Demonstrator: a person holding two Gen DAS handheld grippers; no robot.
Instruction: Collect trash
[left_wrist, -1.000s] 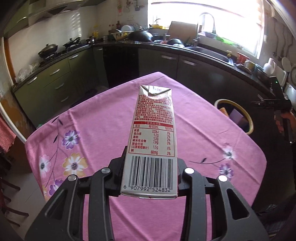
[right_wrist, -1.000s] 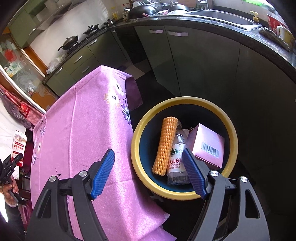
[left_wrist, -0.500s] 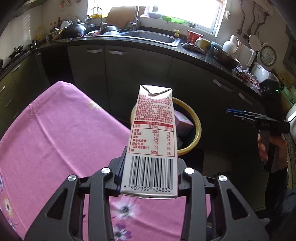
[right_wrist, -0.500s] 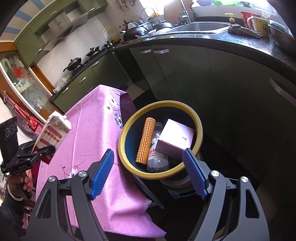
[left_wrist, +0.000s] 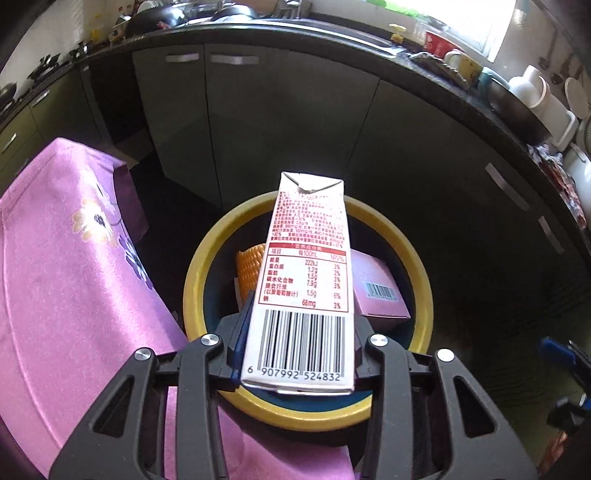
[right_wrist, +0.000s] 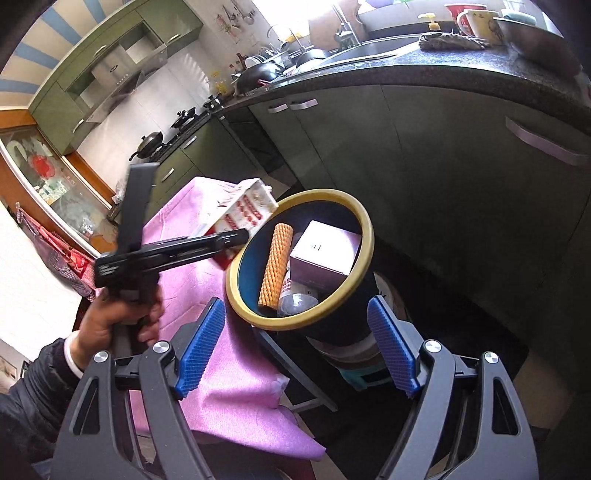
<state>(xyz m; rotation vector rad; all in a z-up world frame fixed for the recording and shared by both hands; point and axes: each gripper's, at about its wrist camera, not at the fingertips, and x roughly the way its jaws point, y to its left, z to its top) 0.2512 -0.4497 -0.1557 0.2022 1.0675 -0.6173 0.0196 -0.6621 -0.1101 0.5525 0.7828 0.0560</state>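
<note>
A red-and-white milk carton (left_wrist: 306, 280) stands between the jaws of my left gripper (left_wrist: 299, 332), directly above a yellow-rimmed bin (left_wrist: 421, 280). The jaws are opening: a strip of the left blue pad (left_wrist: 238, 343) shows beside the carton. The bin holds an orange foam net (left_wrist: 249, 269) and a pink box (left_wrist: 376, 291). In the right wrist view the carton (right_wrist: 247, 210) hangs over the bin's rim (right_wrist: 365, 236), held out by the left gripper (right_wrist: 229, 236). My right gripper (right_wrist: 295, 347) is open and empty, short of the bin.
A table with a pink flowered cloth (left_wrist: 74, 277) stands left of the bin, its corner (right_wrist: 221, 369) under my right gripper. Dark cabinets (left_wrist: 258, 129) and a cluttered counter (right_wrist: 461, 70) curve behind. A water bottle (right_wrist: 295, 299) lies in the bin. A person's hand (right_wrist: 110, 321) grips the left tool.
My left gripper carried the carton from over the table to above the bin, and its left pad now shows. The right gripper drew back from the bin and tilted up.
</note>
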